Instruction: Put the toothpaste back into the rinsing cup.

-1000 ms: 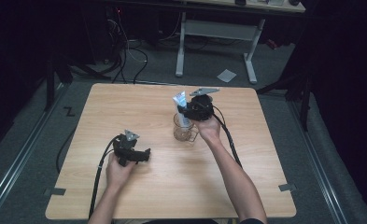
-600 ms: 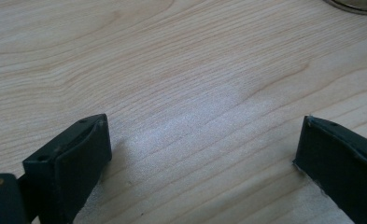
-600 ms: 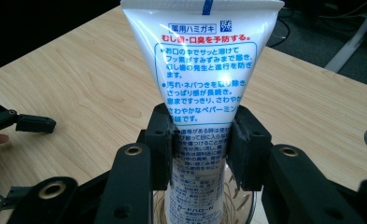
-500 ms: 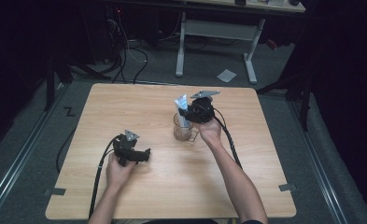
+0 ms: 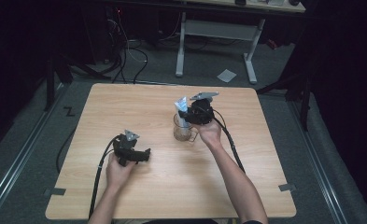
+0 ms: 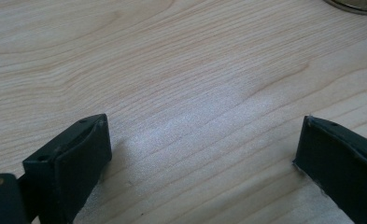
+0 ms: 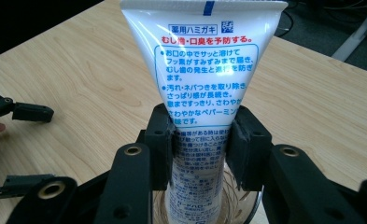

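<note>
Gripping the toothpaste tube (image 7: 204, 60) upright at frame centre, the right hand-held gripper (image 7: 202, 144) steadies it inside the glass cup (image 5: 183, 133); the left hand-held gripper (image 6: 202, 154) rests wide open on the surface (image 5: 274, 154), lower left.

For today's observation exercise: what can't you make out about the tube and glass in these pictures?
- Tube cap end: right gripper view, hidden by the right gripper and cut off by the bottom edge.
- Glass contents: high view, too small.
- Glass: left gripper view, cut off by the top edge.
</note>
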Demonstrator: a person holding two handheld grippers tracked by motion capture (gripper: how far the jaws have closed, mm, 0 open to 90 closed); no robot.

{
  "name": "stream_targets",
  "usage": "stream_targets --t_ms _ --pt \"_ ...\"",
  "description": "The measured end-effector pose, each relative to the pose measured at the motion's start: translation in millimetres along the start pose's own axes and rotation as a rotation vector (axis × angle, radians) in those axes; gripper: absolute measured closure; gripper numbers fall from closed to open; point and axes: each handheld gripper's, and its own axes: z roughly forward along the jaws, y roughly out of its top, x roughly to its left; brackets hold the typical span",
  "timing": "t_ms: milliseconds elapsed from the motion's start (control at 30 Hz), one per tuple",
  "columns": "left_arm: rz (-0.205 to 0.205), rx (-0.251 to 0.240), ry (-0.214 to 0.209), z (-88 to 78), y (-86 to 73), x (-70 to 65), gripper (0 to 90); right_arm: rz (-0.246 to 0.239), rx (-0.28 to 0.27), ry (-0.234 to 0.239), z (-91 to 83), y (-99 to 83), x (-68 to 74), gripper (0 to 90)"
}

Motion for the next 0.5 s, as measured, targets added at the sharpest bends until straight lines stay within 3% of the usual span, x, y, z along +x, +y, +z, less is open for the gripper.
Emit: stream_targets --t_ms 500 --pt "0.0 0.0 0.0 0.0 0.0 0.0 3.8 -0.001 0.011 -0.005 2.4 -9.7 0.0 63.6"
